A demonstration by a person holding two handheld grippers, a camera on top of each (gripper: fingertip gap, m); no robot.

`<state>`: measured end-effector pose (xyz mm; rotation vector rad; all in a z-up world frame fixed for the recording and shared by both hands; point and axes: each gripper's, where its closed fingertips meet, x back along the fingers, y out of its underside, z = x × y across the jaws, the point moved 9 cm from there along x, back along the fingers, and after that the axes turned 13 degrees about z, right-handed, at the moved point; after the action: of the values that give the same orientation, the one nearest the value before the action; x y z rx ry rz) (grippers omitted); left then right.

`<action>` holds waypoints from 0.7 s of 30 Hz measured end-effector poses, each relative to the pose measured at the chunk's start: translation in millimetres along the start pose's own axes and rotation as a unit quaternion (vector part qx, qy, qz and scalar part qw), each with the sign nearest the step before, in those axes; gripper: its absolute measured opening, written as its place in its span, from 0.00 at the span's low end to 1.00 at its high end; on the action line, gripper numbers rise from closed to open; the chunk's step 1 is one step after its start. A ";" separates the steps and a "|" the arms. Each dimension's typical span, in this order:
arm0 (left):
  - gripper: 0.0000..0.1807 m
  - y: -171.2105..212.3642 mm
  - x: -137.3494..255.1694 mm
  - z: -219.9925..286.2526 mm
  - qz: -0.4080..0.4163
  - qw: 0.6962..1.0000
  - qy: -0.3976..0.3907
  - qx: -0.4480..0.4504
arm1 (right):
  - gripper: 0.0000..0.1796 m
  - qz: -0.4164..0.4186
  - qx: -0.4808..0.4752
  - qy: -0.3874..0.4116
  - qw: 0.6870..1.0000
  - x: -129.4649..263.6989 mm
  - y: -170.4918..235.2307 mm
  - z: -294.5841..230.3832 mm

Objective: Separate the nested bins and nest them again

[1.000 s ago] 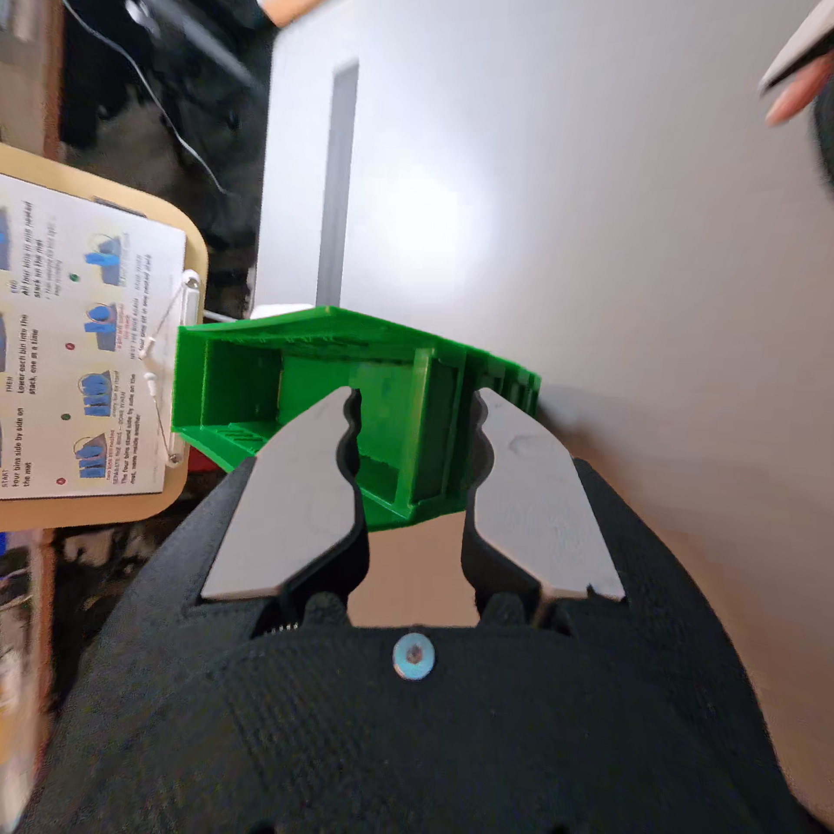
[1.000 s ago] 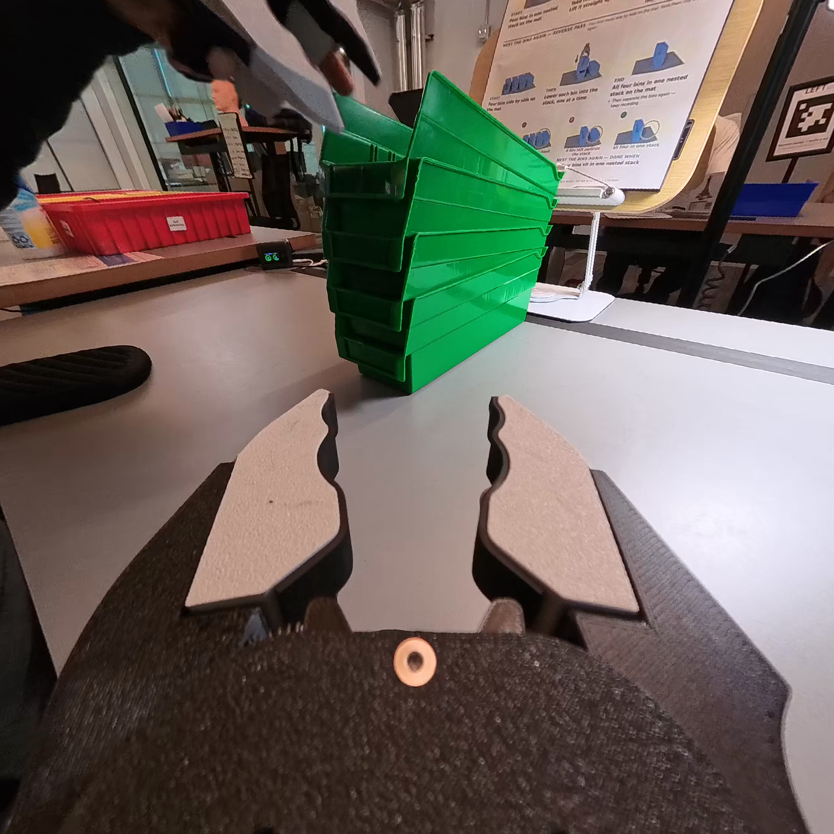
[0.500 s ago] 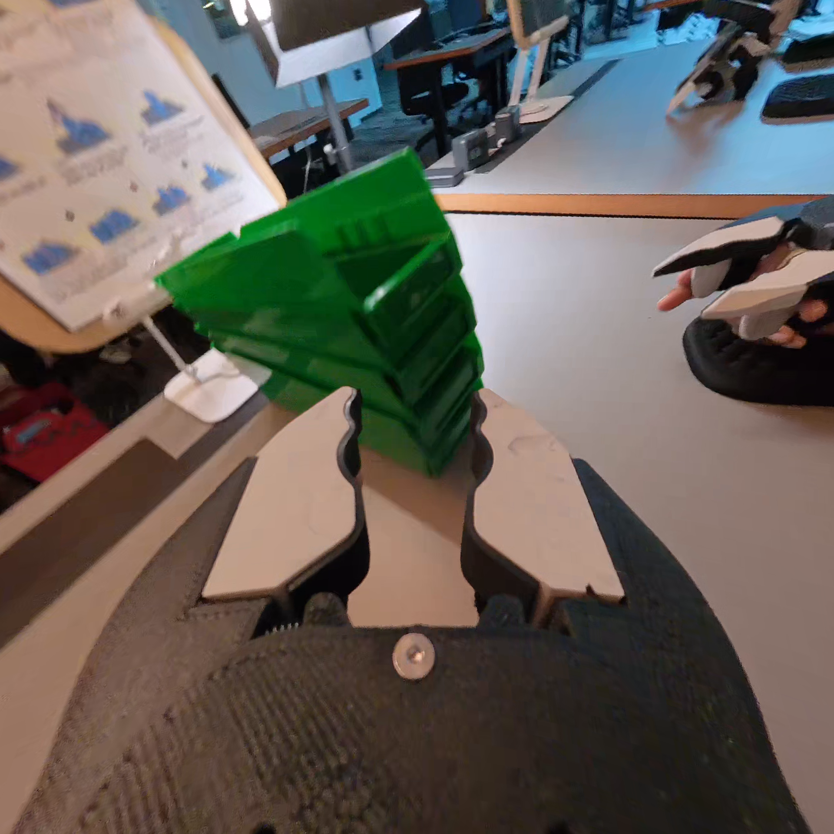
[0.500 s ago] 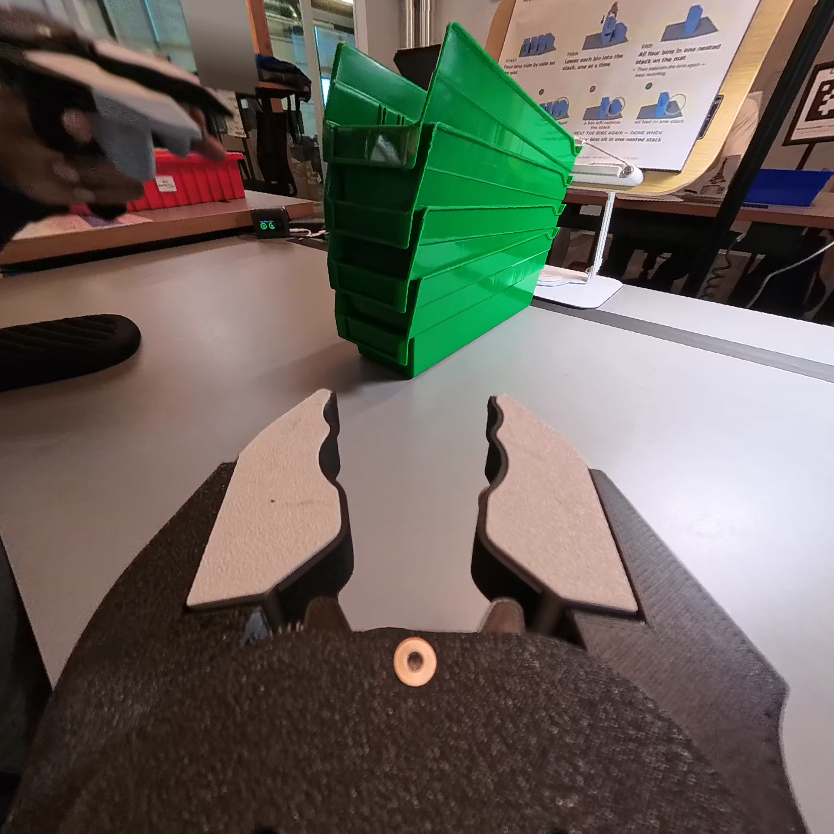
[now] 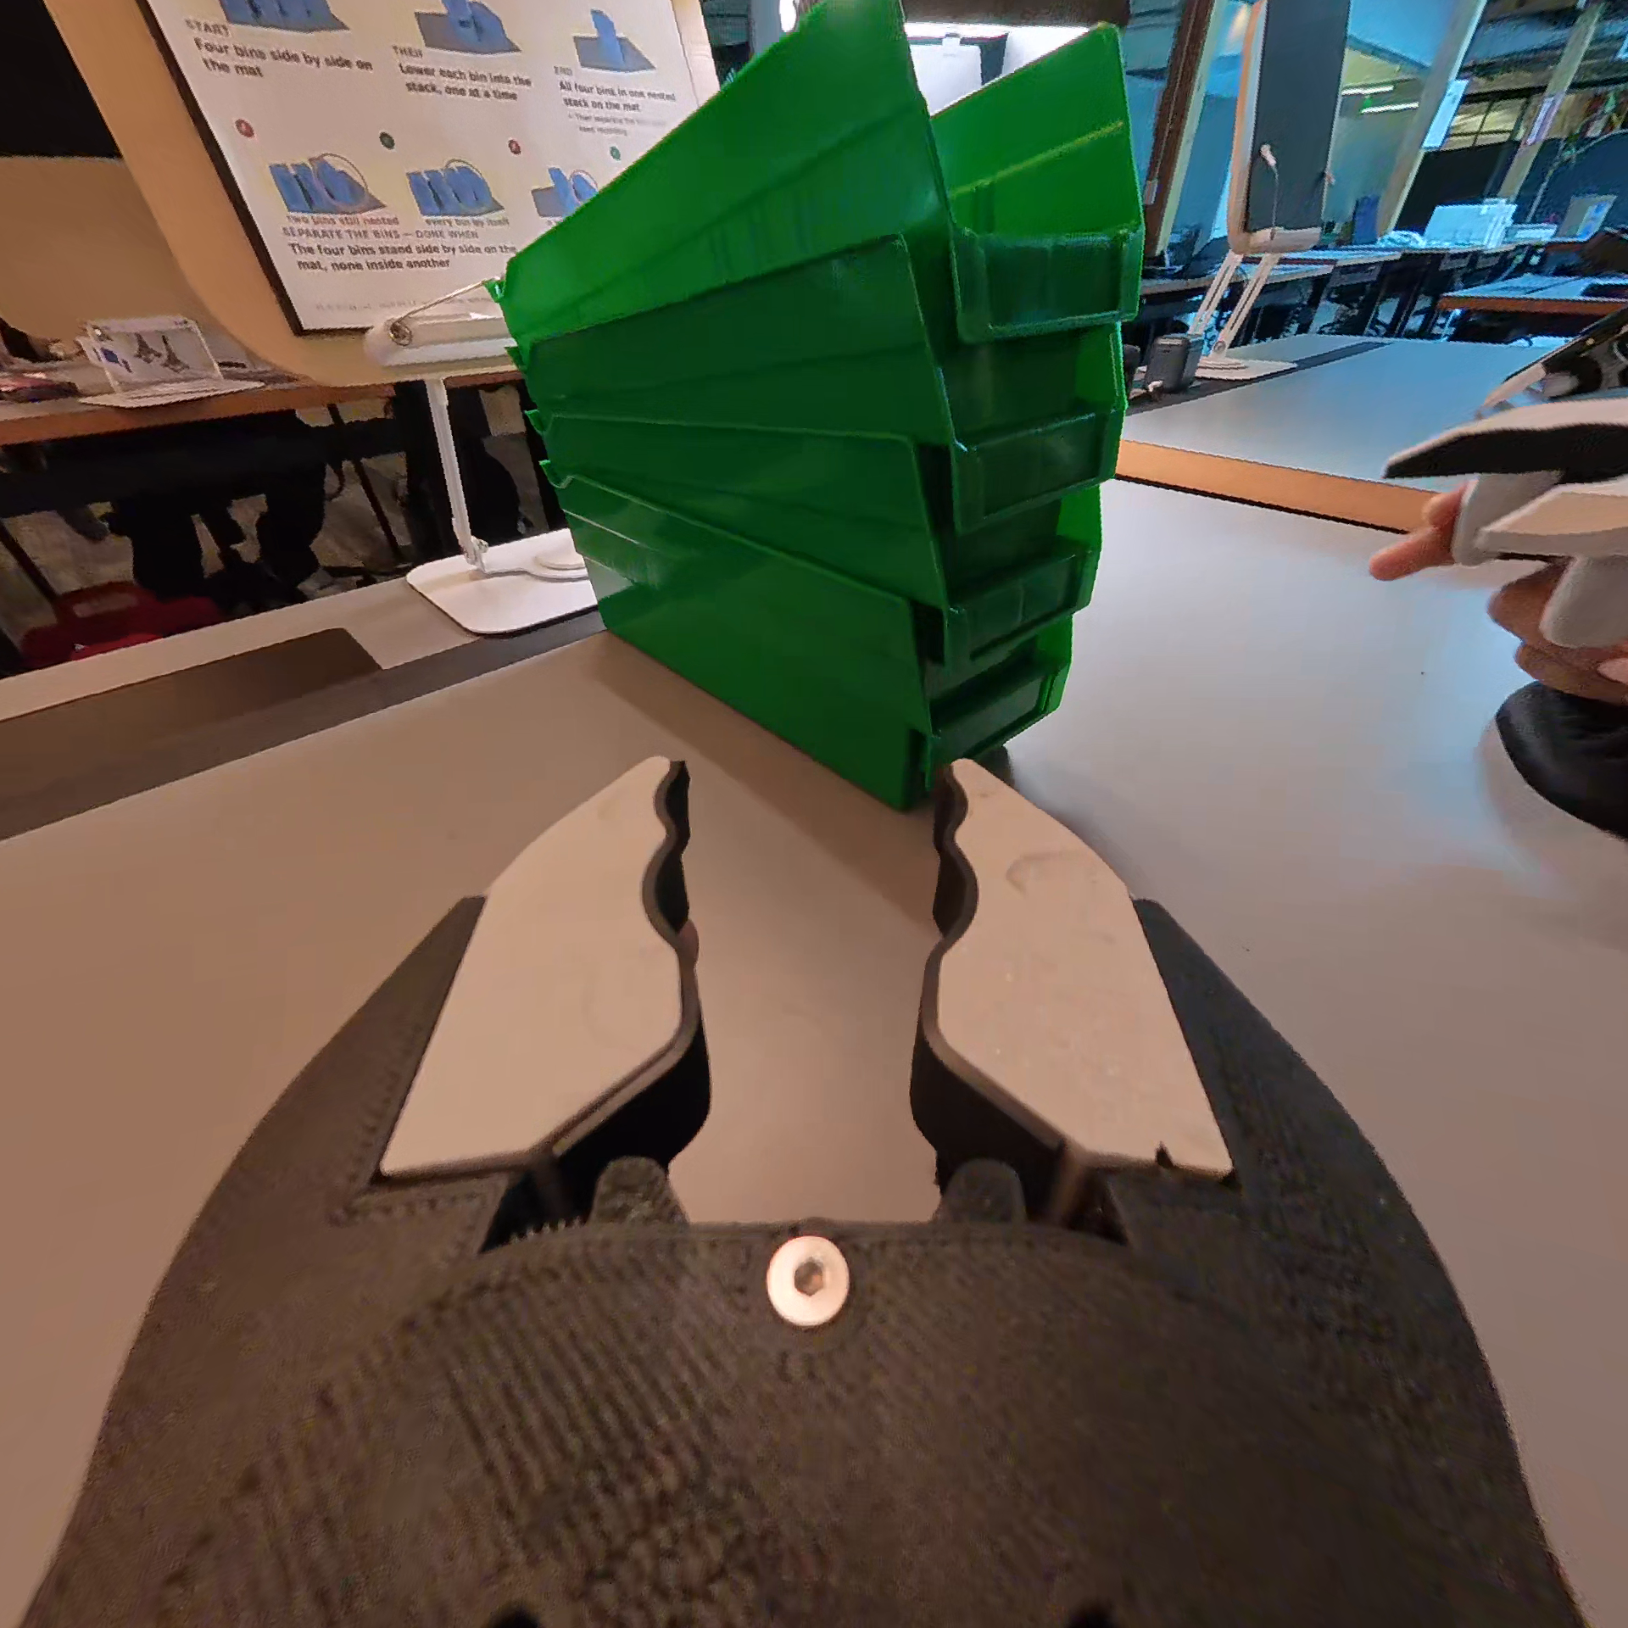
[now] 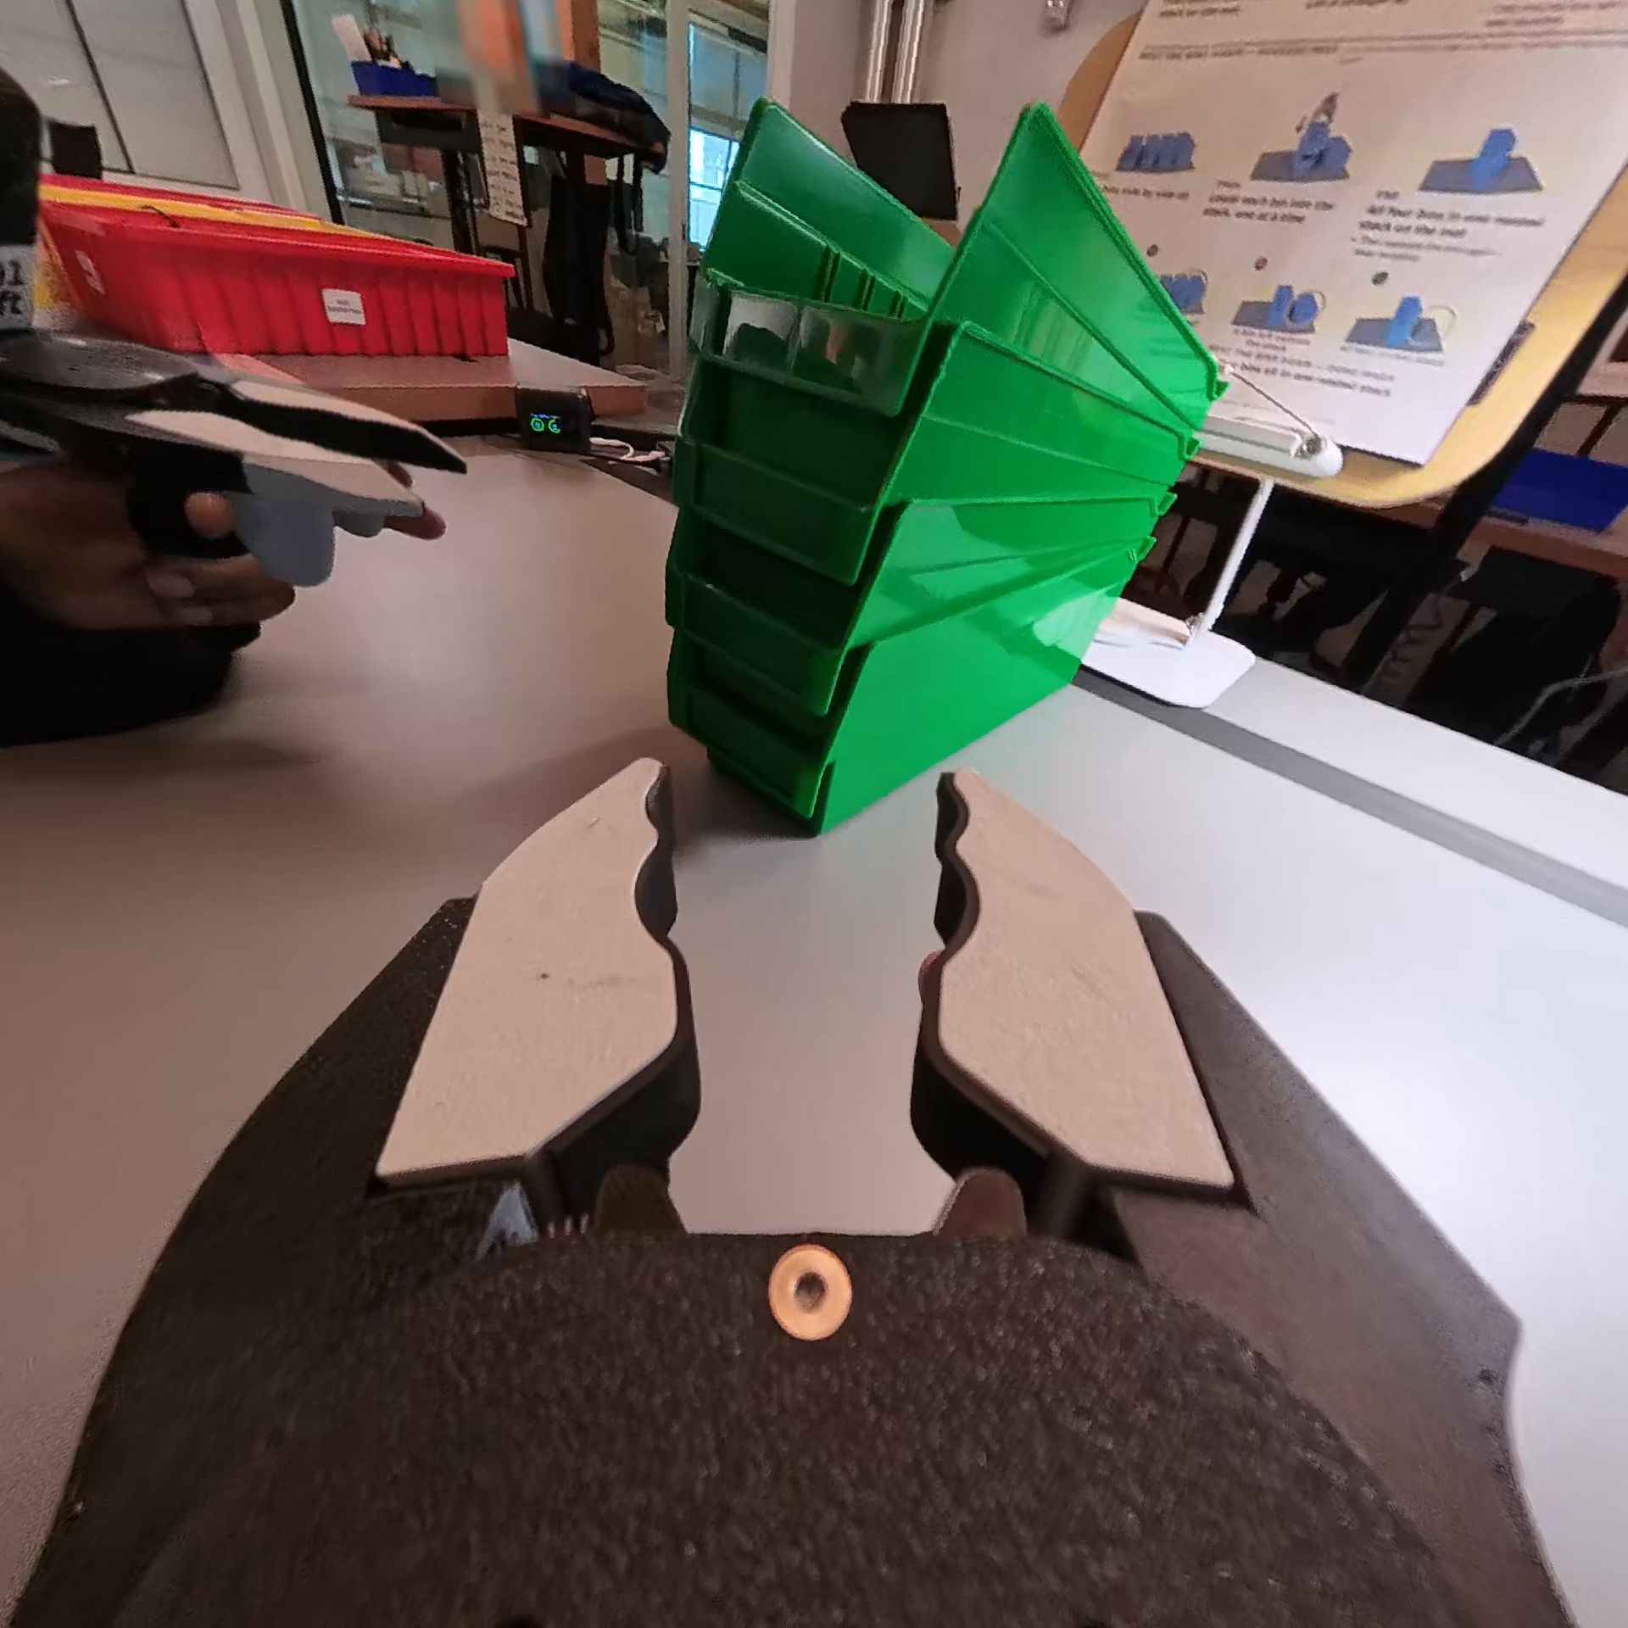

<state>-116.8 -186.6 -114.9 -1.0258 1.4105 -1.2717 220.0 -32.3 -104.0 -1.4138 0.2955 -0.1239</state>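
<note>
Green bins [image 5: 819, 458], nested one inside another in a single stack, standing on the grey table [image 5: 1277, 793] with the bottom bin flat and the upper ones fanned upward at a tilt (loosely seated, by the look, which should make the top one easiest to free first). Nothing lifted out yet, so separation not begun. Seen from the right wrist view as the same leaning stack [image 6: 890, 529], short open fronts turned toward the near left.

Left gripper [image 5: 810, 784] low over the table, just short of the stack's near bottom corner, jaws apart and empty; likely lined up to pin or grip the lower bins. Right gripper [image 6: 806, 780] likewise near the bottom corner from the other side, jaws apart, nothing between them; probably free to take the tilted top bin.

Behind the stack, an instruction board [image 5: 423, 132] on a white stand [image 5: 502, 581]. Farther left in the right wrist view, a red crate [image 6: 264, 291] on another table, well apart.
</note>
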 end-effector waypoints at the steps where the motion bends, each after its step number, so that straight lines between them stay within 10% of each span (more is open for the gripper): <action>1: 0.30 1.6 -1.0 1.0 -0.002 1.000 0.002 -0.002 | 0.31 0.003 0.005 -0.001 1.000 -8.6 1.5 0.8; 21: 0.30 14.4 -17.9 -3.9 -0.005 0.999 -0.003 -0.035 | 0.16 -0.003 0.078 0.004 0.997 -72.4 39.9 3.2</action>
<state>-116.9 -166.8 -127.2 -1.0837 1.4573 -1.2322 148.0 -4.2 -133.5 -1.2602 0.2822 -0.1531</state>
